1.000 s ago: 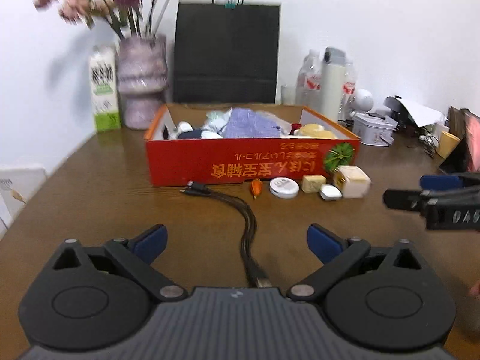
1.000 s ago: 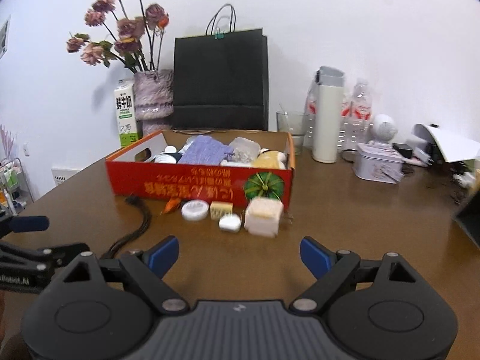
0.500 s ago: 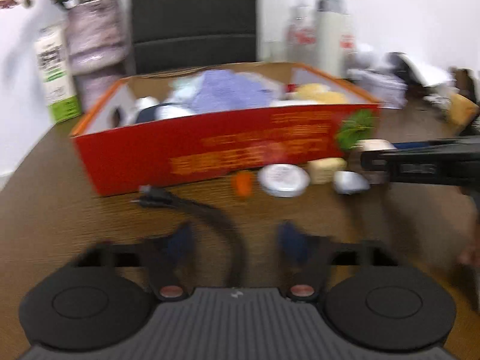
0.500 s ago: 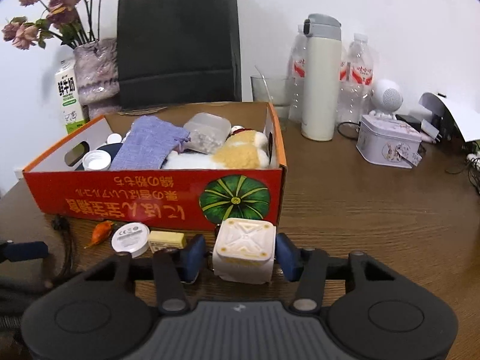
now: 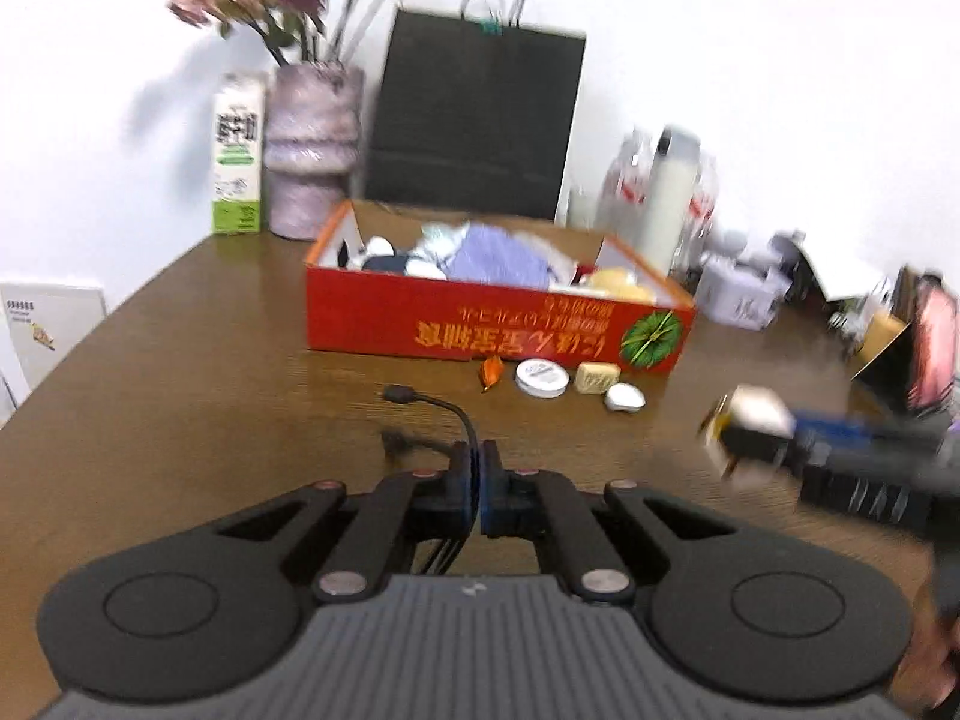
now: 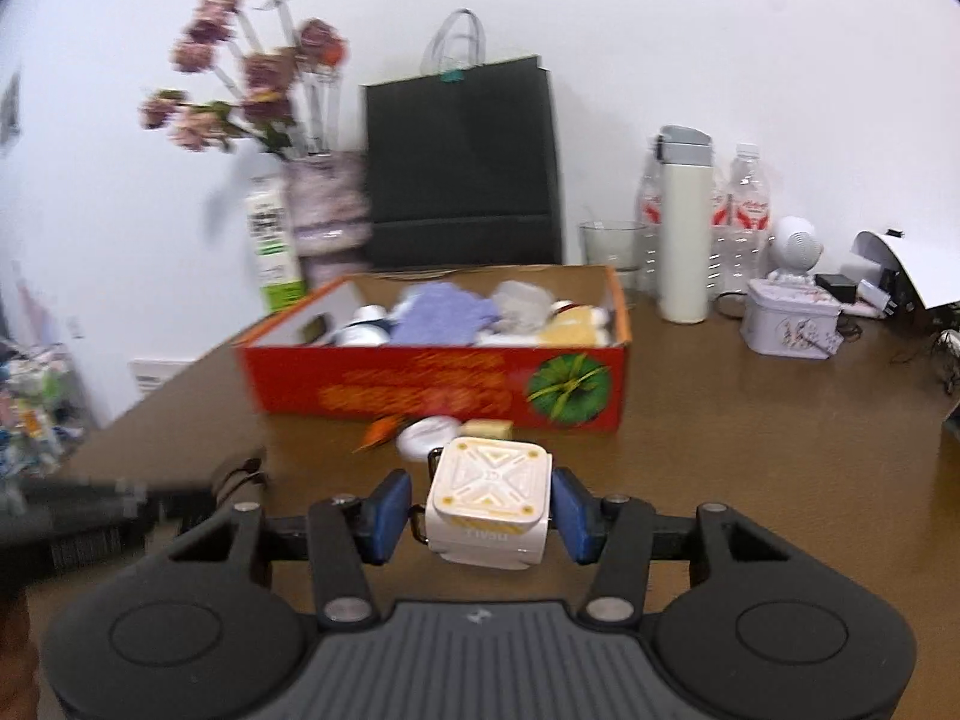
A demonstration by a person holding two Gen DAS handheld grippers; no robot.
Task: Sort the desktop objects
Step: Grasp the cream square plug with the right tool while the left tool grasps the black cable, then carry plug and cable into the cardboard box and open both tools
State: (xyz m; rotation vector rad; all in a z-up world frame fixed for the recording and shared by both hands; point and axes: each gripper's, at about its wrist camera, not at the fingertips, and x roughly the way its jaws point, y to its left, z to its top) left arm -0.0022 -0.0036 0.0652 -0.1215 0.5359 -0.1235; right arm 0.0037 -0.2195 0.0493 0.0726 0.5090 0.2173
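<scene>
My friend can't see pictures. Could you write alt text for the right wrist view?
The right gripper clamps a white cube charger above a brown table. Behind it sits a red box of odds and ends, a black bag and bottles.

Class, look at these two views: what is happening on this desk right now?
A person is sorting desk items with two handheld grippers. The left gripper is shut on a black cable. The right gripper holds a white cube between its pads, lifted off the table. The red box sits ahead, small items lying before it.
</scene>
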